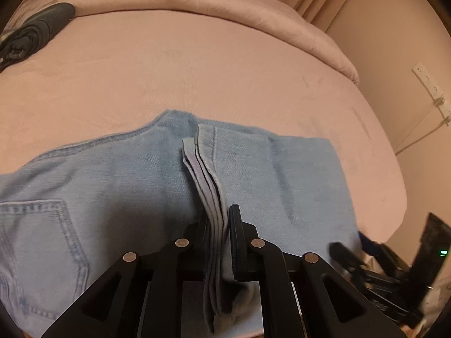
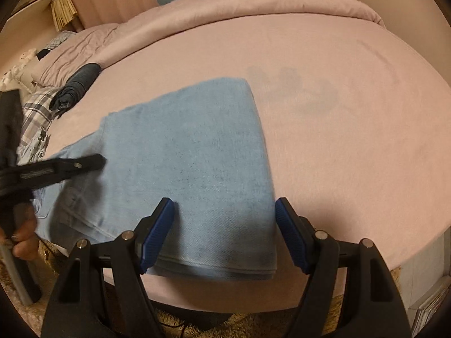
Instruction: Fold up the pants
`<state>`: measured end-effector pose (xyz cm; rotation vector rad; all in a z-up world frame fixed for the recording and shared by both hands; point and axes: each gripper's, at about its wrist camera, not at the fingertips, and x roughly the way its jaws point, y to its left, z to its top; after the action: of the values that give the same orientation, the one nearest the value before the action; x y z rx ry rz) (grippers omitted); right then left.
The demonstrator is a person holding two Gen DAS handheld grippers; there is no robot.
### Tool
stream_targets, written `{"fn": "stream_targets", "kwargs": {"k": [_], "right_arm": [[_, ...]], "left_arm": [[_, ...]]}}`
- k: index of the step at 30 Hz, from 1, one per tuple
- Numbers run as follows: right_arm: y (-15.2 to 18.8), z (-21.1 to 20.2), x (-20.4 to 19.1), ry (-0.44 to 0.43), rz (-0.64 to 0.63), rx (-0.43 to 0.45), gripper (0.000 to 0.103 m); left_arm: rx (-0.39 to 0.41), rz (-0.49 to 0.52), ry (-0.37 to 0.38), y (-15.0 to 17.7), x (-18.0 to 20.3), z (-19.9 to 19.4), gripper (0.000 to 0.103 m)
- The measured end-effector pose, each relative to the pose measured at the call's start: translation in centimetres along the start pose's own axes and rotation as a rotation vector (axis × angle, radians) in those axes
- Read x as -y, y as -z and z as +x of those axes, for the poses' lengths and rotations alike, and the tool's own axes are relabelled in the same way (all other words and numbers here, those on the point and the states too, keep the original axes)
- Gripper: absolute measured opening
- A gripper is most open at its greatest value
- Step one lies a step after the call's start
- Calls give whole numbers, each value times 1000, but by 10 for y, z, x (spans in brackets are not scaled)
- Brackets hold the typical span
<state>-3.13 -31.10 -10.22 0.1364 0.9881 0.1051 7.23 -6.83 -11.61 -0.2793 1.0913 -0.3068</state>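
Note:
Light blue jeans point(image 1: 112, 169) lie folded on the pink bed sheet point(image 1: 197, 70), back pocket at the lower left. My left gripper point(image 1: 218, 217) is shut on the stacked leg hems point(image 1: 205, 169), which stand up in a ridge over the seat of the jeans. In the right wrist view the jeans point(image 2: 183, 140) show as a flat blue rectangle with the fold at the bed's near edge. My right gripper point(image 2: 224, 205) is open just above that folded end, its blue pads point(image 2: 157, 231) either side of the cloth without touching it. The left gripper point(image 2: 95, 162) reaches in from the left, held by a hand point(image 2: 25, 225).
A rolled dark garment point(image 1: 36, 28) point(image 2: 76, 87) lies at the far left of the bed, near a plaid cloth point(image 2: 36, 107). A bunched pink duvet point(image 2: 253, 5) runs along the far side. The bed's edge point(image 2: 310, 290) drops to a shaggy rug. A power strip point(image 1: 431, 84) hangs on the right wall.

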Motion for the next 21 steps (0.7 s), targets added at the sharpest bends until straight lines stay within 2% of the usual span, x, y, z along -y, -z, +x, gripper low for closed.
{"fn": "stream_targets", "kwargs": {"k": [2,4,6,8,10,12,13,15,17,18,21], "right_arm": [[4,0,-1,6,-7,0,74],[4,-1,0,11,-10,1,74],[6,0,-1,15,-12,0,74],[8,-2,0,19,-13,-1,74],[8,-2,-2,24,-16,-2,74],[10,-4,-3,27,-18,-3,74],[11,-4,-3,29,-20,-4,74],[13,-6,-4,33,-25,-6,74],[14,-7,-4,33,-24,-5,74],[14,-9,-4,35,-23,-4,74],[16,-10,-6,43,-27,-3,74]], "left_arm": [[1,-10,24,4,-3,-8,17],[-6,-24,56,12,-7,-15,52],[2,-41,113,19,-10,-19,59],[-24,-50,128,28,-13,-16,59],[-58,-55,85,36,-12,-5,59],[-23,-47,24,43,-11,-3,57],[-12,-49,-4,45,-11,-4,41],[6,-73,-51,49,-15,-8,27],[15,-115,-3,49,-22,-12,26],[16,-122,24,50,-23,-16,21],[25,-100,21,56,-20,-22,20]]}}
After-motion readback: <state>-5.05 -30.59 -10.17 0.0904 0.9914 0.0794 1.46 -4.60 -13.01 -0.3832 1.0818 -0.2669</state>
